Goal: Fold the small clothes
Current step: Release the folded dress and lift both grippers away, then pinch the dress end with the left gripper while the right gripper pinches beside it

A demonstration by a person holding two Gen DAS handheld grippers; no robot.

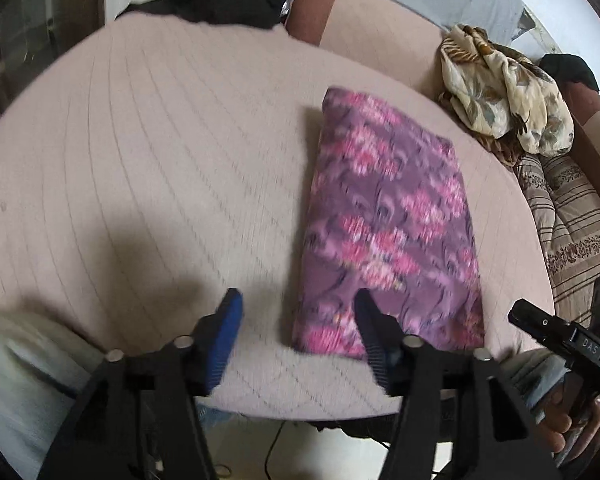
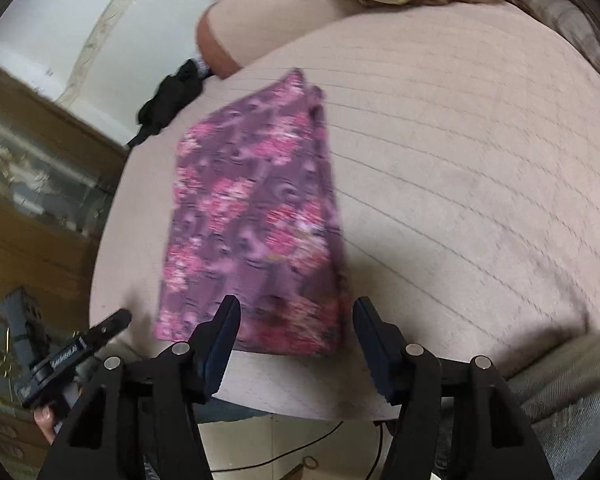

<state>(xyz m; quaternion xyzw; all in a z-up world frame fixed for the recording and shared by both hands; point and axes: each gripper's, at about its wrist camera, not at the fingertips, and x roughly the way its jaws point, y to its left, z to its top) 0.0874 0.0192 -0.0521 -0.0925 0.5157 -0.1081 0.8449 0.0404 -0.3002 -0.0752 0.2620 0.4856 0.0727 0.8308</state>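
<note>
Both claws, our left gripper [image 1: 296,300] and right gripper [image 2: 296,306], hang spread and empty over the near edge of a folded purple floral cloth [image 1: 388,224] lying flat on our beige quilted table [image 1: 140,160].

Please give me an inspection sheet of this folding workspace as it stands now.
Surface: quilted beige cushion, mostly bare.
Job's things: purple floral cloth lies folded into a flat rectangle near the front edge.
Clutter: cream patterned cloth bunched at the far right; black cloth at the far edge.
Grippers: left gripper and right gripper both open, jaws apart above the folded cloth's near end, holding nothing.
Cables: black cable on the floor below the front edge.
Surroundings: striped fabric at right; wooden cabinet.
</note>
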